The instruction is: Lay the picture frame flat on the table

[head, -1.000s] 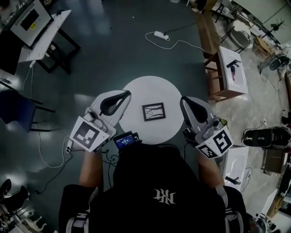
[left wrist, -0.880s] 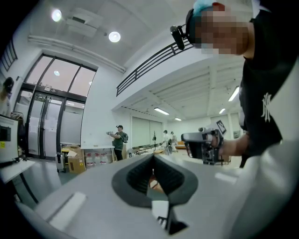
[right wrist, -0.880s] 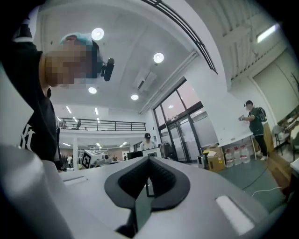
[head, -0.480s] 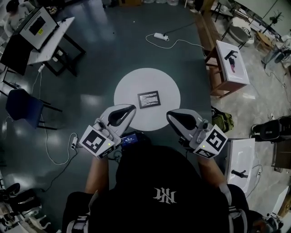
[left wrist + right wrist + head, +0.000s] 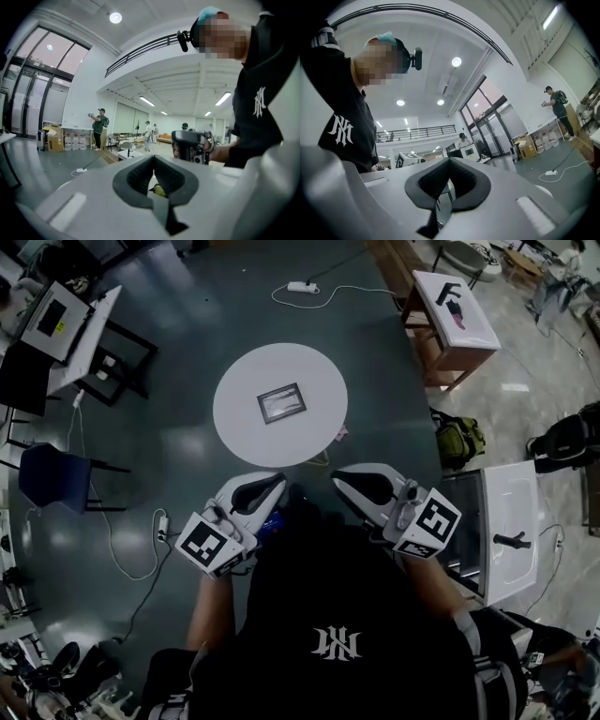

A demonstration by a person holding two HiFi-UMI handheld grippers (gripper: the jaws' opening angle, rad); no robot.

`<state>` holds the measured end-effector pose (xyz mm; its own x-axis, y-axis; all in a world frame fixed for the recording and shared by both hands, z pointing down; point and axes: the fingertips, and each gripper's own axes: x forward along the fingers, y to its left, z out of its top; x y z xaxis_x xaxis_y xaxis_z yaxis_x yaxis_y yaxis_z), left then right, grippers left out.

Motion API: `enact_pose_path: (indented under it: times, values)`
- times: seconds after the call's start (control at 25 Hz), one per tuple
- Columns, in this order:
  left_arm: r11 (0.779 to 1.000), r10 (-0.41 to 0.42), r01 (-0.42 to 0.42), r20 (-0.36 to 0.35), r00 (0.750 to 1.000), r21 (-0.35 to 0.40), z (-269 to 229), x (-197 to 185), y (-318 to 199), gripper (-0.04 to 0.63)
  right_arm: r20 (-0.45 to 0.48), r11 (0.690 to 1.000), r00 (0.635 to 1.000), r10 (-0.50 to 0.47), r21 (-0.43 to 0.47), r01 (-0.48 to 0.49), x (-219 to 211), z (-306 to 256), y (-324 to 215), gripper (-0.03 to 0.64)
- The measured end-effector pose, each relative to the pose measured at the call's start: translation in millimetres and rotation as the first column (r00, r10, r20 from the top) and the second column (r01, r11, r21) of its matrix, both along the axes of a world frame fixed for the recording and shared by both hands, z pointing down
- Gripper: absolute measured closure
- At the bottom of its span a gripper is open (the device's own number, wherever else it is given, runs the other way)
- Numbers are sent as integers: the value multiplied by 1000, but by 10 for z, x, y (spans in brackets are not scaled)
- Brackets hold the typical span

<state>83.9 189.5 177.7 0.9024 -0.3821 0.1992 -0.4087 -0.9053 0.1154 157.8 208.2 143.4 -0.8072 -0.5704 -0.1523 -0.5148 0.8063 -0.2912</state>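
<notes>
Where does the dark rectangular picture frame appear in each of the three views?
Head view: dark rectangular picture frame, upper centre, flat on round white table.
Left gripper view: not in it.
Right gripper view: not in it.
Shared landmark: white power strip on the floor.

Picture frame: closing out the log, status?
Left tool and right tool shut, empty. Picture frame flat on round table. Nothing in the way.

Round table (image 5: 242,432), top bare on every side of the flat picture frame (image 5: 281,403). Open floor (image 5: 202,474) lies between its near edge and the left gripper (image 5: 277,481) and right gripper (image 5: 337,474). Flanking obstacles: blue chair (image 5: 47,474) and floor cable (image 5: 112,545) toward the person's left; backpack (image 5: 457,439) and white bench (image 5: 473,334) toward the right.
</notes>
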Motion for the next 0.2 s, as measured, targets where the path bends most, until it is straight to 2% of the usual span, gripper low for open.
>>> enact_pose_path:
  times: [0.2]
  values:
    - [1000, 15, -15, 9, 1000, -19, -87, 125, 212, 592, -2, 1000, 1000, 4, -18, -4, 93, -63, 231, 617]
